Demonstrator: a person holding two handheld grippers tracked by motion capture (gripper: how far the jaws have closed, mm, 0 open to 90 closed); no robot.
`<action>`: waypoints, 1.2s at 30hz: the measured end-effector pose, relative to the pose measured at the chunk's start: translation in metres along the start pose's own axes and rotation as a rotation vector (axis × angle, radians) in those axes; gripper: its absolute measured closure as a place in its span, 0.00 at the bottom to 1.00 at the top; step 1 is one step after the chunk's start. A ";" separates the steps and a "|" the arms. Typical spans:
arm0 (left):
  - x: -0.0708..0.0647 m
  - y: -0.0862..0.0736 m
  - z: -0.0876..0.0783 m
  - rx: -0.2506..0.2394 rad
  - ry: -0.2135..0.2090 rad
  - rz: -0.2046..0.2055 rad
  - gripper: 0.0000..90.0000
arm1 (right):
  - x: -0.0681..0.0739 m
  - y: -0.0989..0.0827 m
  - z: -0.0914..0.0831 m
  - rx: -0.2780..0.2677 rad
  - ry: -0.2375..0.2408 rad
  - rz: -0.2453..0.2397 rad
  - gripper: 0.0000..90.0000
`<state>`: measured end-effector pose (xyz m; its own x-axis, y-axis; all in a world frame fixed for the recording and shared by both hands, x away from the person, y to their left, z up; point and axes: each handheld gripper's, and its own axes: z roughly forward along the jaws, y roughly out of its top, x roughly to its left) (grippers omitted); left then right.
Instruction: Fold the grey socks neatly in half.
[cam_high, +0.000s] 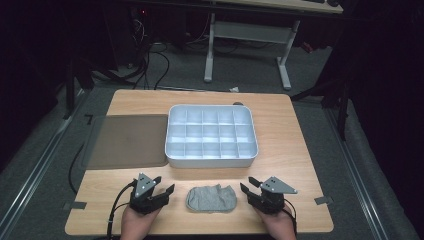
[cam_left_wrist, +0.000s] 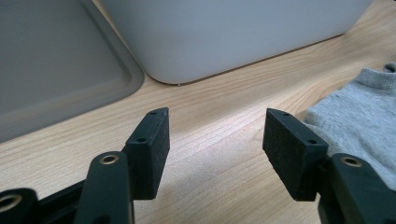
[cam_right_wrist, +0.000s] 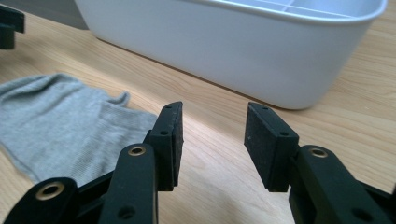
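Both sets of jaws stand apart over bare bench: left gripper (cam_high: 165, 192), right gripper (cam_high: 248, 189). Between them lies the grey sock (cam_high: 212, 198). From above, the white divided tray (cam_high: 211, 158) shows its compartments; the gripper views show its outer wall.

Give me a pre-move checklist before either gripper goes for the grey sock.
1. Left gripper jaws open, nothing between them: ok.
2. Right gripper jaws open, nothing between them: ok.
3. Sock lies flat on the table between both grippers, untouched: ok.
4. White divided box sits behind the sock, apart from it: ok.
5. Box compartments free of contents: ok, as far as the high view shows.
6. Grey lid lies left of the box, out of the path: ok.
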<state>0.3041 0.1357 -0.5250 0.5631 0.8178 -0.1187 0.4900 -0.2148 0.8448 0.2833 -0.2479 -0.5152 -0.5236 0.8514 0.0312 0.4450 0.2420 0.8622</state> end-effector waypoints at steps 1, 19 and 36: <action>0.000 0.000 0.000 -0.003 -0.002 -0.001 0.46 | 0.001 0.000 0.001 0.001 -0.001 -0.001 0.63; -0.018 0.005 -0.003 -0.004 -0.064 0.021 0.47 | 0.023 0.005 0.000 0.024 0.079 0.025 0.66; -0.075 0.004 0.006 0.041 -0.190 0.181 0.66 | 0.033 -0.003 -0.001 0.107 0.120 0.043 0.69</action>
<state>0.2678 0.0701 -0.5156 0.7573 0.6497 -0.0665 0.3939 -0.3731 0.8400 0.2644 -0.2208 -0.5162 -0.5824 0.8021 0.1323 0.5405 0.2605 0.8000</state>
